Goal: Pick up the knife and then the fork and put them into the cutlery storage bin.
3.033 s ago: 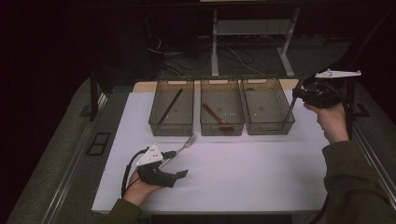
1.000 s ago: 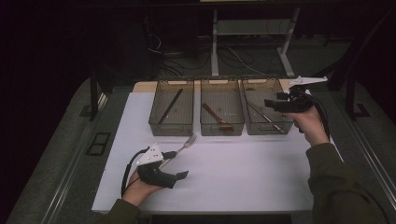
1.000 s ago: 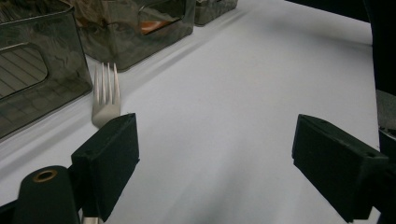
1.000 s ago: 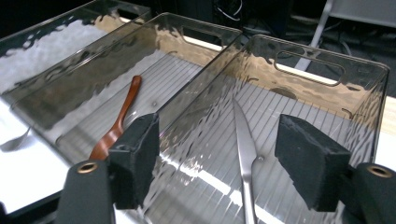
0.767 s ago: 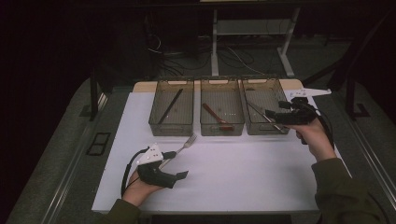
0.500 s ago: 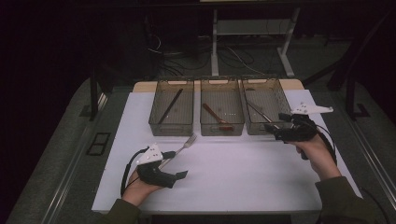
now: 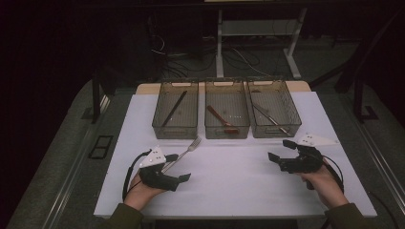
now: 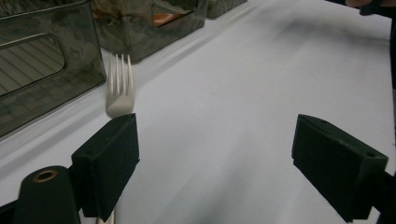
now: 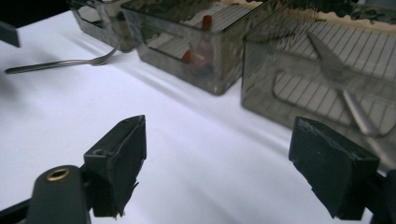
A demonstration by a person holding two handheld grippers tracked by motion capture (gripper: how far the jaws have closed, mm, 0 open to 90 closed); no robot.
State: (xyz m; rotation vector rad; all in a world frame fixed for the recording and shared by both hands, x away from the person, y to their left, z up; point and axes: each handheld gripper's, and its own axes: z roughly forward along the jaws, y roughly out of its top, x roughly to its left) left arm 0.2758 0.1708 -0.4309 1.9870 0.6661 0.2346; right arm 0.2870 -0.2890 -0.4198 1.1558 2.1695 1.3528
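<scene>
Cutlery is being sorted into three clear bins, and by the look of things most of the work is done. A dark utensil is seen lying in the left bin [image 7: 175, 110], a red-handled piece in the middle bin [image 7: 227, 110], and a silver knife [image 7: 270, 119] in the right bin [image 7: 274, 109].

One fork [image 7: 184, 153] is left out on the white sheet [image 7: 229, 181], its tines pointed toward the gap between the left and middle bins. It lies just beside the left gripper [image 7: 177, 168], under that gripper's nearer jaw in the left gripper view, with the tines [image 8: 120, 88] reaching out ahead of it. The jaws are held wide apart and nothing is clamped; the fork is not between the pads.

The right gripper [image 7: 280, 150] has been brought low over the sheet, just in front of the right bin, and its jaws have just been opening. Nothing is held between them; the knife can be made out through the bin wall just ahead.

What appears to remain is the lifting of the fork and its placing in a bin; which bin cannot be told.

The sheet is spread over a grey table [image 7: 62, 162]. Beyond it the room is dark, with cables and a white frame [image 7: 258, 28] on the floor.
</scene>
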